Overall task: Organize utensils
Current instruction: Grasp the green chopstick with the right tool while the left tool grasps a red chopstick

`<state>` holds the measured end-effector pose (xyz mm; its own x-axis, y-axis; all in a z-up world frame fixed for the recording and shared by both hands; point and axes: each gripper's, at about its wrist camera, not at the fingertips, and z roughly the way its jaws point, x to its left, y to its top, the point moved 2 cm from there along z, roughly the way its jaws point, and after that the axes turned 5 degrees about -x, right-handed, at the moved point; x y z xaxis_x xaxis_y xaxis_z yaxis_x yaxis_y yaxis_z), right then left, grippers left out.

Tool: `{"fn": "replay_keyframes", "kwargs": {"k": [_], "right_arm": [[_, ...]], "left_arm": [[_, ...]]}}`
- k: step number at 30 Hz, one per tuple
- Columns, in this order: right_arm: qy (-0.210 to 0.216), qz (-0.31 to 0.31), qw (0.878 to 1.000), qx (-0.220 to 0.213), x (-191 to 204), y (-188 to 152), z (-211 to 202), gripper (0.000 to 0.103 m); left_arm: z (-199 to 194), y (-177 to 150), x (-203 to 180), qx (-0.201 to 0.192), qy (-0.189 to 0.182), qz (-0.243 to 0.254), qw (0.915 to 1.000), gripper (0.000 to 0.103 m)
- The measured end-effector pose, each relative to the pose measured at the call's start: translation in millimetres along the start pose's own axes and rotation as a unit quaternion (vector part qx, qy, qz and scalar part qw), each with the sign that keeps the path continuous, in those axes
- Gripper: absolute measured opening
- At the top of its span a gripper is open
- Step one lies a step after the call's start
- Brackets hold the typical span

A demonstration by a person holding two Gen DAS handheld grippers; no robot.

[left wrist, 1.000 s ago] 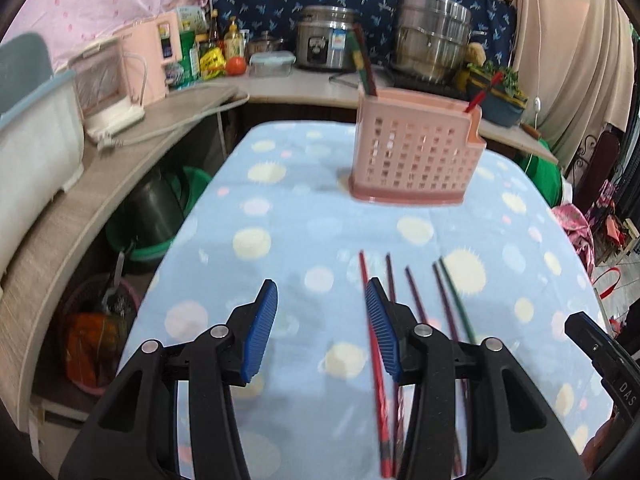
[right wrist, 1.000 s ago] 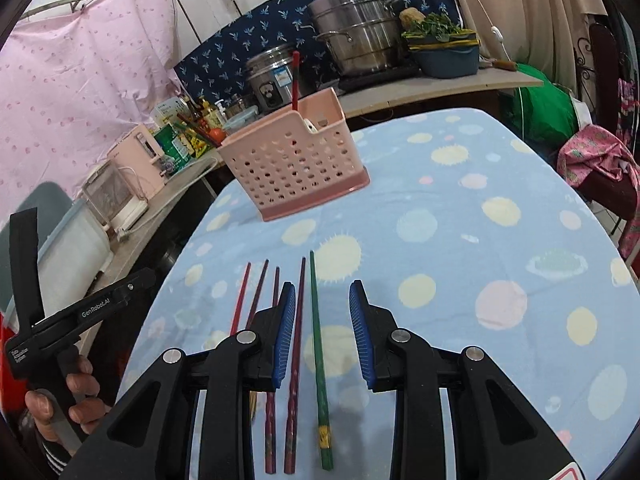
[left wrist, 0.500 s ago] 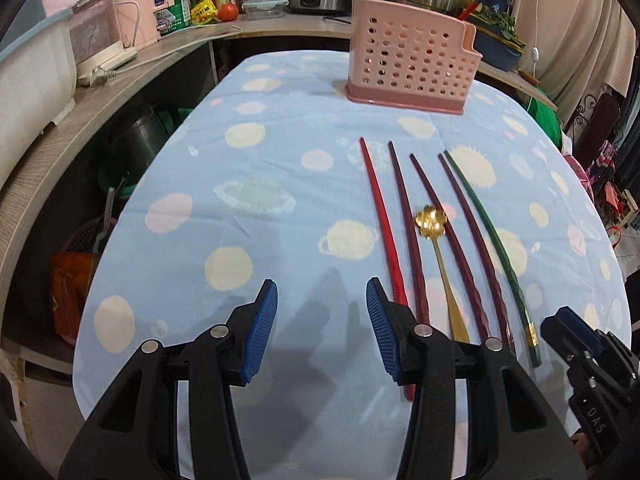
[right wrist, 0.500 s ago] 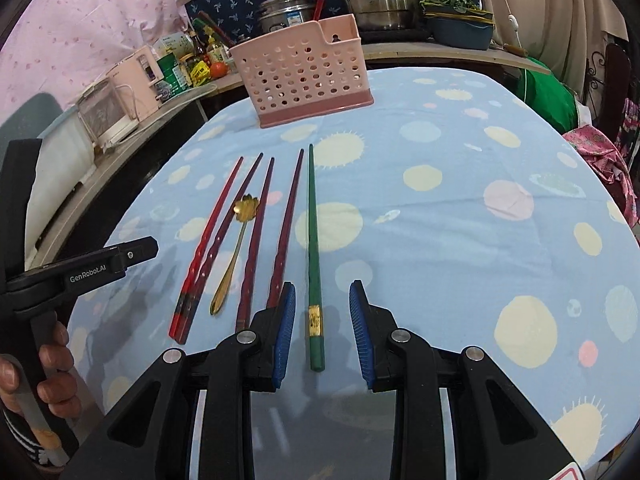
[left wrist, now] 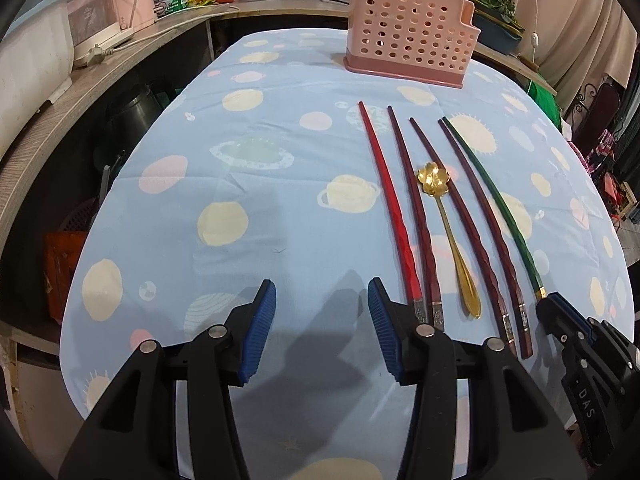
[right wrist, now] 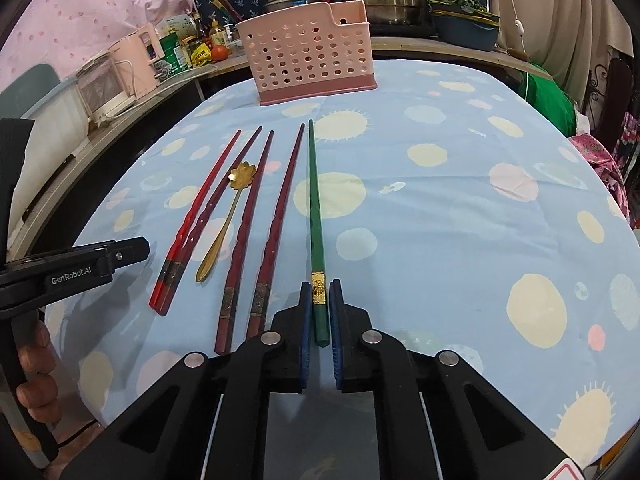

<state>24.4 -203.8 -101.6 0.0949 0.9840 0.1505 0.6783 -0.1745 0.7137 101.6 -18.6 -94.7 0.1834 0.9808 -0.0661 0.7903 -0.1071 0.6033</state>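
Now the right hand-held gripper (right wrist: 320, 304) has just closed on the green chopstick (right wrist: 313, 200) lying on the tabletop (right wrist: 460, 208) — lift level toward the pink caddy (right wrist: 312, 56) — left hand-held gripper (left wrist: 322, 320) half-open, empty.

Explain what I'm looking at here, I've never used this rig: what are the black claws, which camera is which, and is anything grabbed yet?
The black claws are hand-held two-finger grippers; a person carries one in each hand, and each has a fisheye camera looking along its blue-padded fingers. One picture is from the left gripper, the other from the right gripper.

On the spotted blue tablecloth lie a red chopstick, three dark red chopsticks, a gold flower-headed spoon and a green chopstick. Behind them stands a pink perforated utensil holder.

The right gripper's jaws have just been closing and now pinch the green chopstick's near end. The left gripper is open with only cloth beneath.
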Motion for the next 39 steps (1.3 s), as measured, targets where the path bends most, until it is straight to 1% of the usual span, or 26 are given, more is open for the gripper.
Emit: {"fn": "replay_keyframes", "kwargs": {"k": [4,16,24,33,36,38,39], "right_arm": [[-0.001,0.001,1.0,-0.004,-0.3,-1.1,-0.3,0.007],[0.001,0.005,1.0,-0.006,-1.1,-1.6,-0.1,0.007],[0.003,0.007,1.0,-0.007,-1.8,-1.9,-0.3,0.007],[0.003,0.007,1.0,-0.007,-1.8,-2.1,-0.1,0.007],[0.003,0.007,1.0,-0.007,-2.0,-2.1,-0.1,0.007],[0.003,0.007,1.0,-0.007,-2.1,-2.2,-0.2,0.007],[0.003,0.007,1.0,-0.007,-2.2,-2.2,-0.2,0.007]], "left_arm": [[-0.8,-2.2,-4.3,-0.001,-0.007,0.005,1.0,0.051],[-4.4,-5.3,-23.7,-0.003,-0.033,0.02,0.9993,0.051],[0.1,-8.0,-26.7,0.002,-0.034,0.022,0.9992,0.051],[0.3,-11.2,-29.2,-0.006,-0.022,0.035,0.9991,0.051],[-0.1,-12.4,-29.1,-0.008,-0.017,0.038,0.9991,0.048],[-1.1,-13.0,-28.0,-0.009,-0.016,0.037,0.9991,0.041],[-1.6,-13.1,-27.1,-0.009,-0.017,0.036,0.9992,0.035]]}}
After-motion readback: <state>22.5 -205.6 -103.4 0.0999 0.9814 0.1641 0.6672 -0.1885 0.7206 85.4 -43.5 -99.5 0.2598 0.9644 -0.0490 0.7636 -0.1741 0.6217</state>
